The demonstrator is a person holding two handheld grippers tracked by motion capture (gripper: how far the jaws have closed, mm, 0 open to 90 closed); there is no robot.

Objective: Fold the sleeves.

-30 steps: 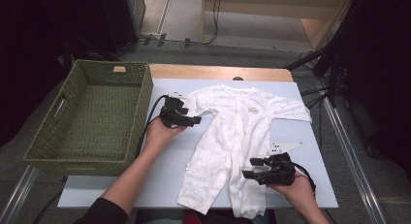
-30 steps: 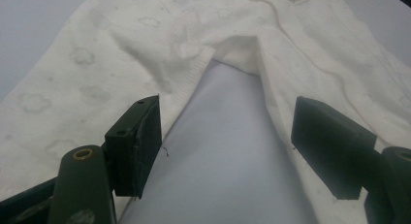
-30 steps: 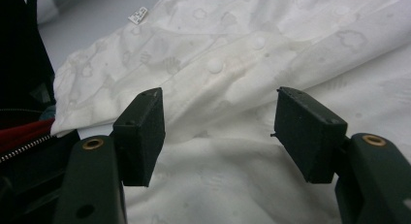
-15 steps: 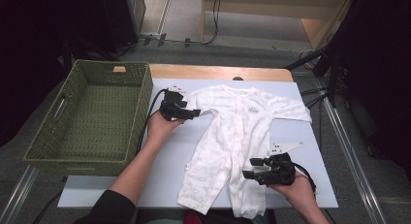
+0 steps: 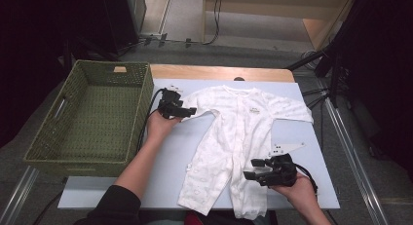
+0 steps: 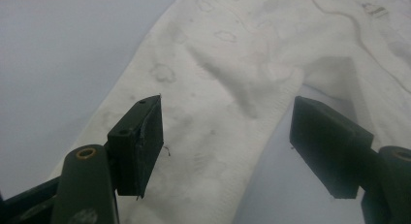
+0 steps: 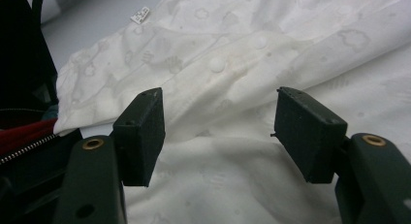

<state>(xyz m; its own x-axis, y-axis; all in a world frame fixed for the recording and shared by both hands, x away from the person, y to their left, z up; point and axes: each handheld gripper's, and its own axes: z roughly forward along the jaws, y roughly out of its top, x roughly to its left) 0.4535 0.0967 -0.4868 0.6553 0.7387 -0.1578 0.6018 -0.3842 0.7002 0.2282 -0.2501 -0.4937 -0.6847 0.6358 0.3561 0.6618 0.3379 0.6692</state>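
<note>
Comparing with a second ago, the left gripper (image 5: 191,110) has slid toward the white baby romper (image 5: 234,137) and now sits at its sleeve cuff (image 6: 252,112), which lies between the spread fingers (image 6: 145,136), pads off the cloth; the right gripper (image 5: 253,169) has not shifted, its fingers (image 7: 145,132) also released, straddling the romper's leg without pressing it. Count: one romper flat on one table (image 5: 165,161), two grippers, one green woven basket (image 5: 92,113) well apart beyond the left gripper.
</note>
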